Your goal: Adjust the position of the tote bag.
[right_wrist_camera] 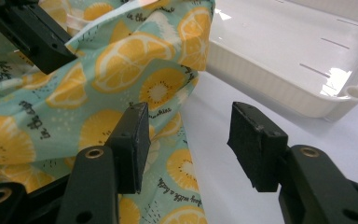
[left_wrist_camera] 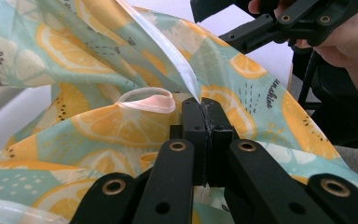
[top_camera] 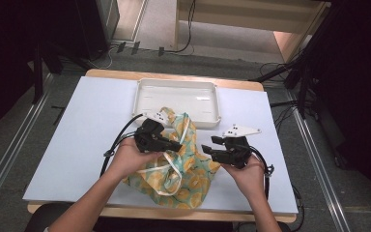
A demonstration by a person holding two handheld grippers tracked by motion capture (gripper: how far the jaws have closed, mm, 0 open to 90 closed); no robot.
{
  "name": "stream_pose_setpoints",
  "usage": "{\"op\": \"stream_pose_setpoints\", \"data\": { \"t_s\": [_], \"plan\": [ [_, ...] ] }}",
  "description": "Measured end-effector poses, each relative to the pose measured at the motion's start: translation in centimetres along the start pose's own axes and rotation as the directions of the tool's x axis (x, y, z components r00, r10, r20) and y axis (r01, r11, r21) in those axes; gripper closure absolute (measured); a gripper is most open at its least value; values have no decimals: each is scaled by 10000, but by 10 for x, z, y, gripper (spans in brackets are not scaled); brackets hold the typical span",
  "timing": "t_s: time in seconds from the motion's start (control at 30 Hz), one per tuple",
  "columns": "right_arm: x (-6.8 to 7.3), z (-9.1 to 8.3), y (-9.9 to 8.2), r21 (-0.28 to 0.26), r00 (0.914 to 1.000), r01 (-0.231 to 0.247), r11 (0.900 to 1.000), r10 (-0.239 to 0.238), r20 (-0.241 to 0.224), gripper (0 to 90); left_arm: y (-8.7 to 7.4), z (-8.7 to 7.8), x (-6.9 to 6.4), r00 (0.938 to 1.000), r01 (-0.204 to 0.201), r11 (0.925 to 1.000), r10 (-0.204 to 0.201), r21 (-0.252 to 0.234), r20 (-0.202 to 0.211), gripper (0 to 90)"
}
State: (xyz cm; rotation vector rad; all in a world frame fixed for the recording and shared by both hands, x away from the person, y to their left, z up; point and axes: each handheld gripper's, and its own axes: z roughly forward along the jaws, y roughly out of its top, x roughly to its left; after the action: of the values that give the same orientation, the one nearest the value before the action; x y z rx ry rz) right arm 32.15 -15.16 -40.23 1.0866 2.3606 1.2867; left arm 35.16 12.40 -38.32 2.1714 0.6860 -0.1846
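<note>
The left gripper sits over the left part of a cloth printed with orange slices on pale green, held in the person's left hand. In the left gripper view its fingers are pressed together, pinching the cloth's white hem right at their tips — the hem runs up and away from the pinch, and a loop of pale edging curls just beside it. The cloth lies crumpled on the white surface, near the front edge and roughly in the middle, between the two hands; its far end rises towards a tray.

That tray is white, shallow and rectangular, standing at the far side of the surface, just behind the cloth.

The right gripper is to the right of the cloth, held in the right hand, pointing left towards it. In the right gripper view its fingers stand wide apart with nothing between them — one finger lies in front of the cloth's edge, the other over bare surface, and whether the first touches the fabric cannot be told. The tray's corner shows beyond them.
</note>
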Motion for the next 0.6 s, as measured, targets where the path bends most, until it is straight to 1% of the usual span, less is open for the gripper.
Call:
{"op": "stream_pose_setpoints", "data": {
  "t_s": [0.3, 0.4, 0.43, 0.5, 0.6],
  "plan": [
    [0, 2, -2, 81, 9999, 55, 10000, -56, 88, 489, -1, 10, -3, 9998, -135, 9999, 134, 101, 110, 900],
    [-2, 0, -3, -91, 9998, -123, 9999, 125, 171, 508, -2, 14, -3, 9999, -128, 9999, 127, 73, 95, 900],
    [-3, -2, -3, -173, 9996, -121, 9998, 125, 235, 512, -2, 16, -3, 9998, -133, 9998, 131, 117, 129, 900],
    [-3, -3, -3, -196, 9995, -151, 9997, 156, 263, 515, -3, 18, -4, 9999, -80, 9999, 78, 83, 154, 900],
    [-3, -4, -3, -217, 9995, -139, 9997, 145, 271, 517, -3, 20, -4, 9997, -106, 9999, 103, 114, 206, 900]
  ]
}}
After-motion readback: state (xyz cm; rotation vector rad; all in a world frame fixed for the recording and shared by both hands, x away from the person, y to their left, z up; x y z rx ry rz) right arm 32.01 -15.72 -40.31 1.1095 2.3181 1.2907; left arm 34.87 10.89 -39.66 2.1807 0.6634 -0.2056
